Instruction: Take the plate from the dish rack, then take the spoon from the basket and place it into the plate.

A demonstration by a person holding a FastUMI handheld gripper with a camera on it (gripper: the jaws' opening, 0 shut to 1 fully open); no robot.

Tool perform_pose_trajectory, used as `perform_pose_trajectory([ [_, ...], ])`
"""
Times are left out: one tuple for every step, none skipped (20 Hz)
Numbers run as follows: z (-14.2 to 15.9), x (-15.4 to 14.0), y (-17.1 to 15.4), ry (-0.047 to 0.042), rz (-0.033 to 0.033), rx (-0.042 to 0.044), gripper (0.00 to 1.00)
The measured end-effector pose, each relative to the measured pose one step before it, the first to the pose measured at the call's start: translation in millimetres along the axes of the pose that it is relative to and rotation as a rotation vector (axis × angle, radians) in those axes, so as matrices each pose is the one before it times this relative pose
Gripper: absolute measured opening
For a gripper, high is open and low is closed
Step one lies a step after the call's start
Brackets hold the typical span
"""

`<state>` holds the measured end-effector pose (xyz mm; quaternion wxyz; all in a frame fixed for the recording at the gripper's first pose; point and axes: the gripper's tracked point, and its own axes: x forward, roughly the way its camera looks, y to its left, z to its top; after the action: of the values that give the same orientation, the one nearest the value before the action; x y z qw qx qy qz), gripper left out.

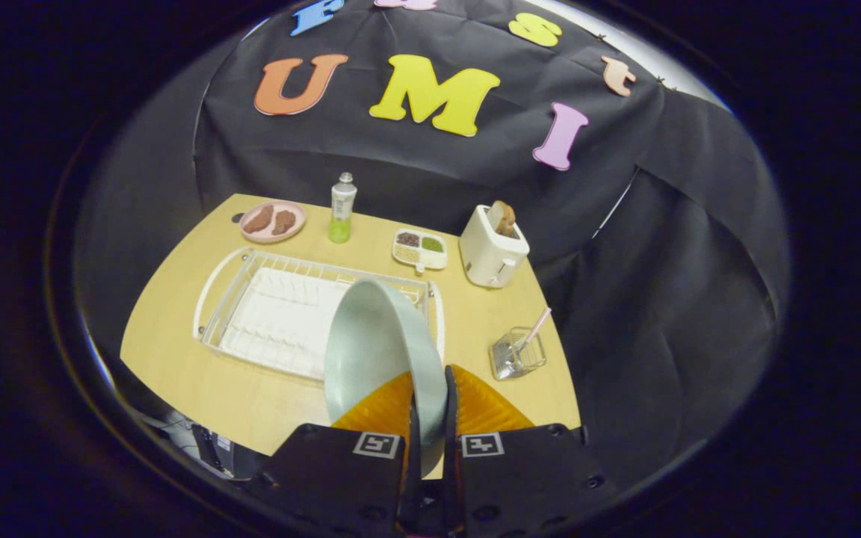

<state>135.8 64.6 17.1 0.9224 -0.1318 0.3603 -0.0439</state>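
Observation:
My gripper (429,388) is shut on the rim of a pale grey-green plate (371,347), both orange fingers (475,403) pressing on its edge. The plate is held on edge, lifted above the right end of the white wire dish rack (266,314) on the wooden table (468,314). To the right of the fingers stands a small wire basket (516,353) with a pink-handled spoon (535,329) sticking up out of it.
At the back of the table stand a pink plate with brown food (272,221), a green-and-white bottle (341,208), a small divided dish (420,248) and a white toaster with bread (492,250). The table's right edge runs close behind the basket.

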Motion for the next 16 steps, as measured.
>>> perform_pose_trajectory([
  [-15.19, 6.58, 6.62, -0.00327, 0.03641, 0.01022, 0.16],
  [-17.49, 7.5, 7.72, 0.00294, 0.04366, 0.00746, 0.16],
  [-17.96, 9.33, 7.81, 0.01357, 0.04713, 0.01269, 0.16],
  [-18.07, 9.9, 3.84, 0.0199, 0.04328, 0.01371, 0.16],
  [-15.88, 9.88, 2.41, 0.01833, 0.03533, 0.02284, 0.16],
  [-11.78, 8.45, 0.03, 0.0109, 0.03021, 0.02178, 0.17],
  [-9.88, 8.19, 0.1, 0.00613, 0.02318, 0.01789, 0.16],
  [-9.0, 9.05, -0.84, 0.00499, 0.01806, 0.01553, 0.16],
  [-7.07, 7.92, -1.07, 0.00609, 0.01977, 0.01315, 0.16],
  [-5.25, 7.32, -1.61, 0.00524, 0.02017, 0.01724, 0.16],
  [-1.22, 7.61, -2.32, -0.00148, 0.01483, 0.01918, 0.16],
  [0.18, 6.17, -6.85, -0.012, -0.00067, 0.02507, 0.16],
  [0.63, 5.5, -9.02, -0.01972, -0.00381, 0.02962, 0.16],
  [1.73, 6.06, -2.92, -0.02615, 0.02286, 0.02333, 0.17],
  [-2.51, 7.44, 0.12, -0.00893, 0.03097, 0.00873, 0.18],
  [-7.06, 2.93, -0.34, 0.00212, 0.03034, 0.00579, 0.18],
])
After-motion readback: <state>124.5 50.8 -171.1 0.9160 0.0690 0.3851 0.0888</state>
